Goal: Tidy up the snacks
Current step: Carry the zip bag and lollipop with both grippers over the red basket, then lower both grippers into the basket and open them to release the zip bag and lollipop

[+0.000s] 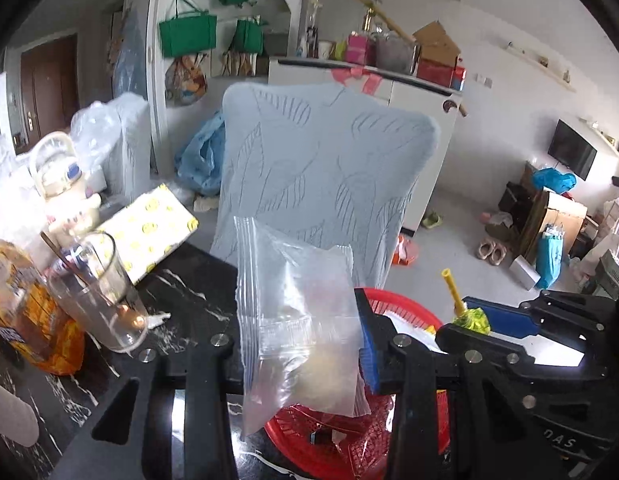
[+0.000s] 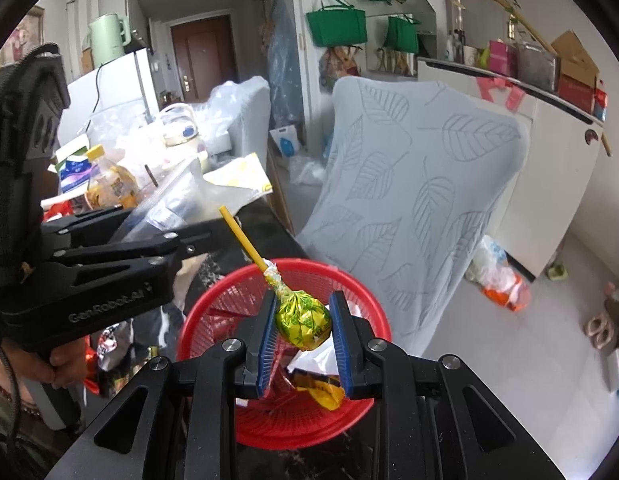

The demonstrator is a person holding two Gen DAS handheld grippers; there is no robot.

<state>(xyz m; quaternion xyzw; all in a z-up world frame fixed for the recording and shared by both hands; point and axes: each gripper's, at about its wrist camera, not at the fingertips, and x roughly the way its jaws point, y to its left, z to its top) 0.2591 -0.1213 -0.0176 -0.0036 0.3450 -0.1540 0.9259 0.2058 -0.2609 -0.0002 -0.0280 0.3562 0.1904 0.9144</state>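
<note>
The right gripper (image 2: pixel 303 322) has its blue fingers (image 2: pixel 268 336) closed on a lollipop (image 2: pixel 303 318) in yellow-green foil, the yellow stick slanting up and away; it hangs over a red basket (image 2: pixel 225 304) standing on the dark marbled counter (image 1: pixel 189 292), with a few wrapped snacks (image 2: pixel 323 390) lying inside; the left gripper (image 1: pixel 301 340) pinches a clear zip bag (image 1: pixel 297 312), narrowly parted fingers pressed to it, the bag standing upright above the basket's near rim; a glass cup (image 1: pixel 97 292) and an orange bottle (image 1: pixel 25 312) stand to the left; a leaf-patterned chair cover (image 1: pixel 325 172) rises just behind the counter.
</note>
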